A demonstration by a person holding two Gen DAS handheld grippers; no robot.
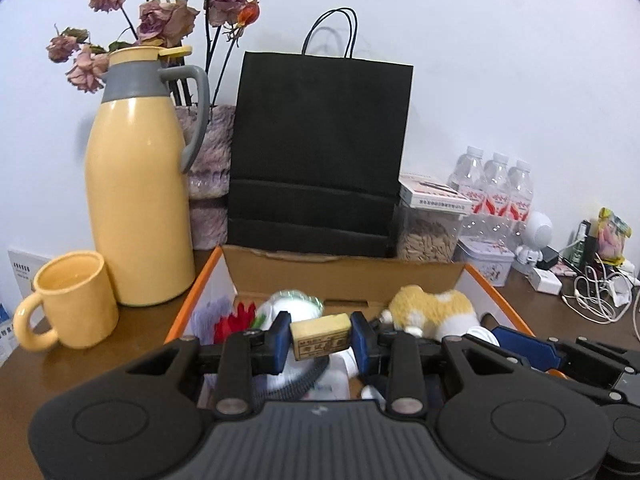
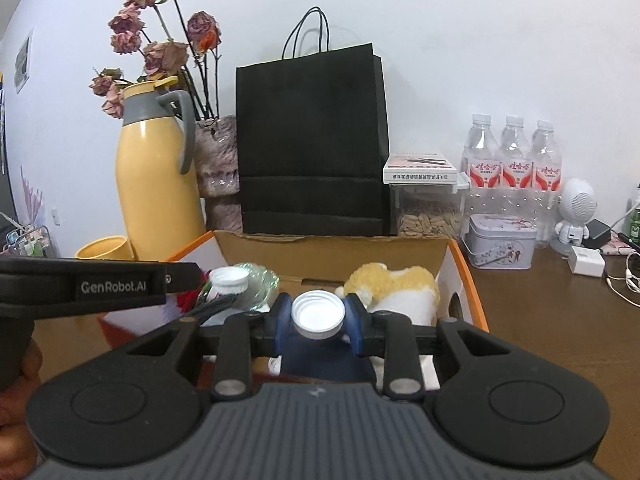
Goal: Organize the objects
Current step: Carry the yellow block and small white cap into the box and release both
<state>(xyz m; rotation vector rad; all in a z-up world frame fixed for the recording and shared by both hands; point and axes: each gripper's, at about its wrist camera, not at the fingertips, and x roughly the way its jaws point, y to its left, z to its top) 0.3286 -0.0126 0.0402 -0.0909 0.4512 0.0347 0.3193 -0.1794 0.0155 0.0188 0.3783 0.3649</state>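
Note:
My left gripper (image 1: 320, 338) is shut on a small tan eraser-like block (image 1: 320, 336) with printed characters, held above the open cardboard box (image 1: 344, 276). My right gripper (image 2: 319, 316) is shut on the white screw cap (image 2: 318, 315) of a dark blue bottle (image 2: 324, 364), also above the box. Inside the box lie a yellow and white plush toy (image 2: 394, 288), a red artificial flower (image 1: 236, 322), a crumpled clear wrapper (image 2: 256, 276) and a white-capped jar (image 2: 228, 280). The left gripper's body (image 2: 100, 286) crosses the right wrist view at left.
Behind the box stand a black paper bag (image 1: 320, 152), a yellow thermos jug (image 1: 136, 184), a yellow mug (image 1: 68, 300) and dried roses in a vase (image 1: 212, 168). To the right are a seed container (image 2: 428, 216), water bottles (image 2: 512, 156), a tin (image 2: 502, 240), a white figurine (image 2: 576, 212) and cables (image 1: 596, 296).

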